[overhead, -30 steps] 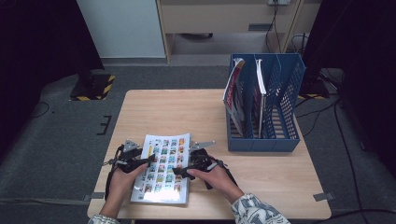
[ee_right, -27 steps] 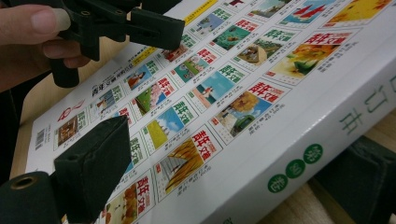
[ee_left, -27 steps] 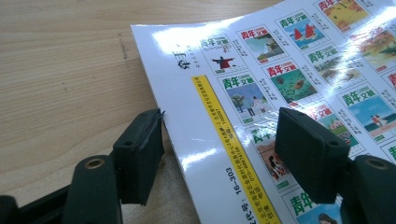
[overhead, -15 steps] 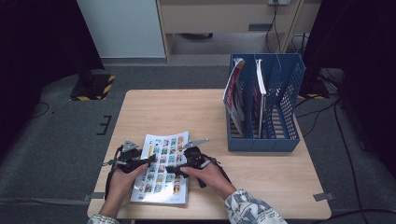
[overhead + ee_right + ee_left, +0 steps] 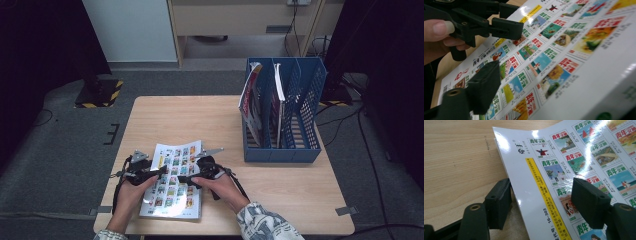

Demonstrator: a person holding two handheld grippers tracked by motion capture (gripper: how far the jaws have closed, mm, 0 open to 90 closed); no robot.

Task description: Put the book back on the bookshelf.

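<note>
A magazine (image 5: pixel 170 200) with a grid of small colour covers lies flat near the table's front left. My left gripper (image 5: pixel 159 172) stands open across its left edge. One jaw is on the wood by the edge and the other rests over the cover (image 5: pixel 574 157). My right gripper (image 5: pixel 184 178) comes in from the right, facing the left gripper (image 5: pixel 507 18). Its jaws have just been closing with the magazine's right edge between them. One finger (image 5: pixel 485 85) hovers over the cover (image 5: pixel 574 50). The other is hidden below the white spine.
A blue mesh file rack (image 5: pixel 285 115) stands at the table's right, with a few magazines (image 5: pixel 251 102) upright in its left slots. Bare wooden tabletop (image 5: pixel 190 120) stretches behind the magazine. Tape marks sit at the front corners.
My right gripper has edged a little to the left over the magazine. The left gripper and the magazine have stayed in place.
</note>
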